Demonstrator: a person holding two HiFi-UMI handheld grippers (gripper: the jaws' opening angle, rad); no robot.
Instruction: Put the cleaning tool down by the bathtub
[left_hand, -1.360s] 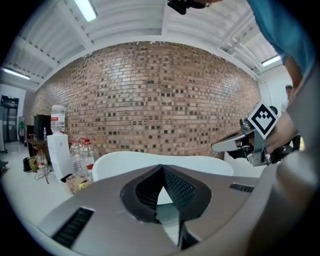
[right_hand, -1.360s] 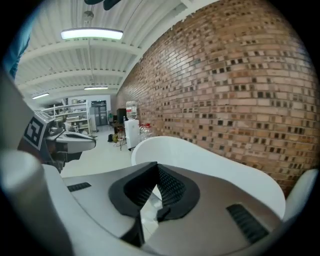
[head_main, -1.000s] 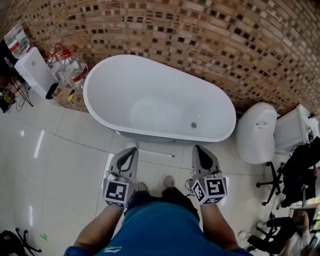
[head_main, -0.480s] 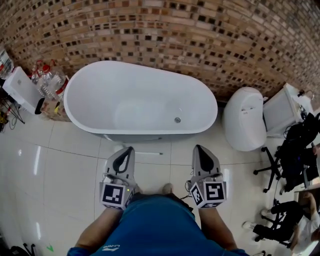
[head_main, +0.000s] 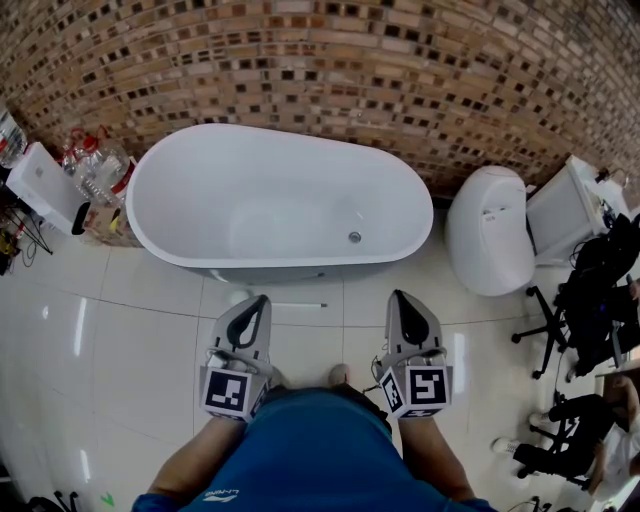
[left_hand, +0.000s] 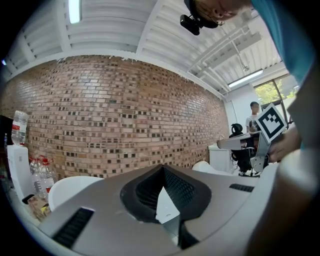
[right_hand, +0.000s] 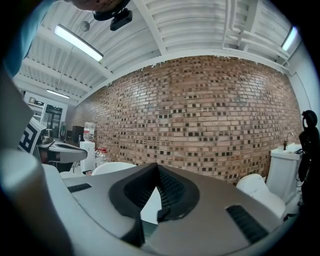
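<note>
The white bathtub (head_main: 280, 262) stands against the brick wall. A thin white cleaning tool (head_main: 285, 303) lies flat on the floor tiles just in front of the tub, its round head at the left end. My left gripper (head_main: 262, 300) hovers at waist height, its tip over the tool's left part, jaws shut and empty. Level with it, my right gripper (head_main: 400, 297) is shut and empty too, to the right of the tool. In the left gripper view the left gripper (left_hand: 162, 167) points at the brick wall, with the tub (left_hand: 70, 187) low left. The right gripper (right_hand: 156, 166) points the same way.
A white toilet (head_main: 490, 240) and its cistern (head_main: 565, 210) stand right of the tub. Water bottles (head_main: 95, 165) and a white appliance (head_main: 45, 188) crowd the tub's left end. Black office chairs (head_main: 590, 310) stand at the far right. Glossy floor tiles (head_main: 130, 340) lie to my left.
The head view has swung, so tub and toilet sit further left in frame. Both grippers stay shut at waist height, and the tool lies where it was.
</note>
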